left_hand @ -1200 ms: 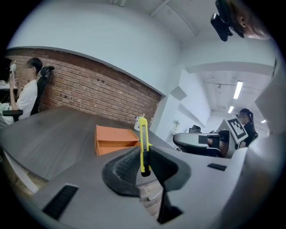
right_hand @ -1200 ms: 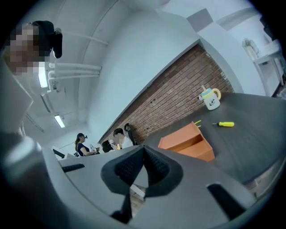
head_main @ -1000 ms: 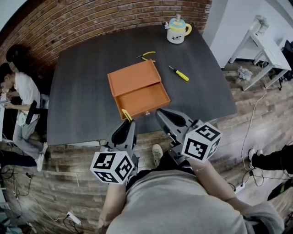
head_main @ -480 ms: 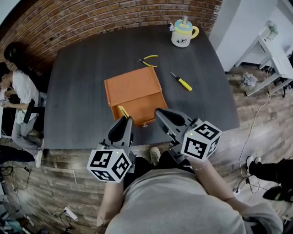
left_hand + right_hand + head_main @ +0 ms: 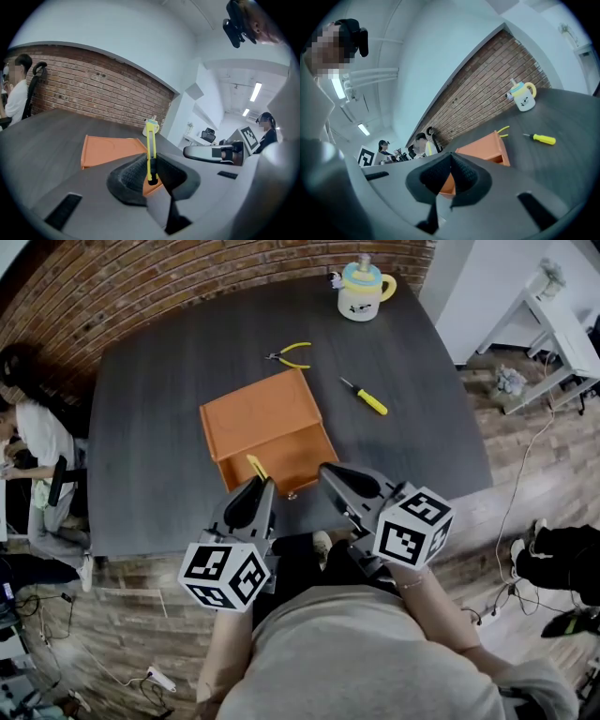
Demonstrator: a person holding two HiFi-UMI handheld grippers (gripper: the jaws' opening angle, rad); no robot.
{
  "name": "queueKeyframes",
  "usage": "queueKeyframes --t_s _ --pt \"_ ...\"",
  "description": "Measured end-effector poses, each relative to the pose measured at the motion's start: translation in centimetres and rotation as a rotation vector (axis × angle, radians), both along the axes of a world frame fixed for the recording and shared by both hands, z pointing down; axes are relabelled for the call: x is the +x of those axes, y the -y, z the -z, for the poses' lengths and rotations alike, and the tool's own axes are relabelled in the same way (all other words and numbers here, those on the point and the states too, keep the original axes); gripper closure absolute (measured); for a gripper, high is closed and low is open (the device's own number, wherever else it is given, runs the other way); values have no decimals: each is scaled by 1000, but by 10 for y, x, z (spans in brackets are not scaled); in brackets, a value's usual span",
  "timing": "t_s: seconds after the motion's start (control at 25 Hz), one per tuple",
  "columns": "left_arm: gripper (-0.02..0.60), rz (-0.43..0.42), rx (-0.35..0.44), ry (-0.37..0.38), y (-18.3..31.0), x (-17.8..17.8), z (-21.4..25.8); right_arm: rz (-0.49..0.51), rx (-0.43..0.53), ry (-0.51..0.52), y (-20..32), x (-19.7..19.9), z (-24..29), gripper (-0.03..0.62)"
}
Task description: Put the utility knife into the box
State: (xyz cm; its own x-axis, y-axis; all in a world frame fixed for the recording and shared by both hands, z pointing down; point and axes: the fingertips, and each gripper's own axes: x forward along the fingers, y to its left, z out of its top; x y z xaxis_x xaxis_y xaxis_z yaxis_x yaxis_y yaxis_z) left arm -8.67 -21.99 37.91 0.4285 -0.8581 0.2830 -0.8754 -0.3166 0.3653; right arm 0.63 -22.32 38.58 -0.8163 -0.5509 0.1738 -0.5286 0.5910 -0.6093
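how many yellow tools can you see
3: the utility knife held in the left hand-held gripper at the near edge of the box, the pliers on the table beyond it, and the screwdriver to its right. More may be hidden inside the box.

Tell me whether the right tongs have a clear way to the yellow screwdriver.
Probably yes: the right tongs are shut on nothing, and the screwdriver lies in the open on the table, right of the orange box, with nothing between.

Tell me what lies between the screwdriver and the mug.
Nothing; the head view shows only bare tabletop between the screwdriver and the mug.
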Motion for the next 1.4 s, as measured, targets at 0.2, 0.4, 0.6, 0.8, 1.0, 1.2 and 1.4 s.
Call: queueKeyframes --t_s 0.2,0.4,0.6,0.8,1.0,1.2,1.4 --pt "506 -66 -12 16 14 5 -1 -75 -26 3 4 10 -7 587" --pt "506 -128 -41 29 22 6 -7 -152 -58 24 9 16 -10 587" --pt "506 -195 -64 55 25 1 -14 -203 -77 18 11 13 -16 586" --pt "506 -271 -68 135 31 -11 -22 -249 -95 0 12 8 -23 586" --pt "506 -376 -35 287 42 -14 -30 -293 -103 -24 10 11 -26 586" --pt "506 -549 -39 385 46 6 -41 -359 -122 -39 7 25 -34 587" --pt "506 -702 -59 554 43 22 -67 -414 -155 -38 2 37 -43 586"
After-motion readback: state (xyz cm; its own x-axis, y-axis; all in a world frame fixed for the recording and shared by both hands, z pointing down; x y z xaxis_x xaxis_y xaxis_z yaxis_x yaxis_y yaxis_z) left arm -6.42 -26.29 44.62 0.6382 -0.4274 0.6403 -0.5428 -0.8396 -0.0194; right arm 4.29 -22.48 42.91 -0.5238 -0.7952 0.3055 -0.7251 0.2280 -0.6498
